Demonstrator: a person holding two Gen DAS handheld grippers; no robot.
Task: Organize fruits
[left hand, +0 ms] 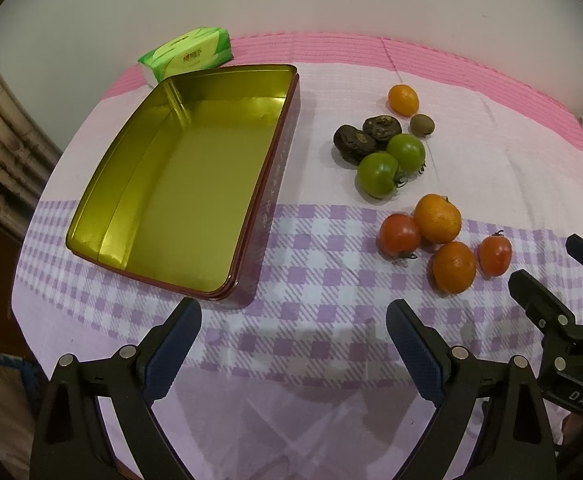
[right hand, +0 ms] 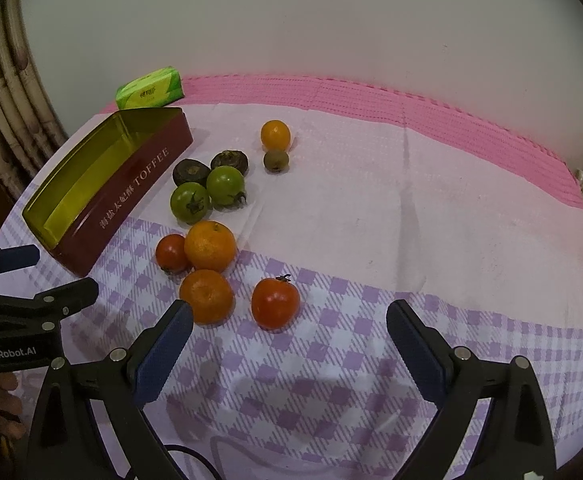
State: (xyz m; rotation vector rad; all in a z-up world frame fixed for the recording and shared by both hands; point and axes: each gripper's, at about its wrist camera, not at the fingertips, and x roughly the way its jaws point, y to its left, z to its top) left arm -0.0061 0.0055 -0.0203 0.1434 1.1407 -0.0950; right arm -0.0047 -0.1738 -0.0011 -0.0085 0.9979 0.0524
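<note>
Both the left tongs (left hand: 293, 344) and right tongs (right hand: 289, 340) gape wide, empty. Straddle the near red tomato (right hand: 275, 303) squarely, squeeze gently, then carry it to the gold-lined rectangular tin (left hand: 179, 184).

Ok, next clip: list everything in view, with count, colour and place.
tin: 1, gold inside, dark red outside, empty, left on the cloth
tissue pack: 1, green, behind the tin
oranges: 2, orange, near cluster right of the tin
red tomatoes: 2, red, near cluster beside the oranges
green tomatoes: 2, green, touching, middle cluster
dark fruits: 2, brown-black, just behind the green tomatoes
small orange fruit: 1, yellow-orange, farthest back
small brown fruit: 1, olive-brown, next to it
tablecloth: 1, pink with lilac check
left gripper: open, empty, before the tin
right gripper: open, empty, before the nearest red tomato
</note>
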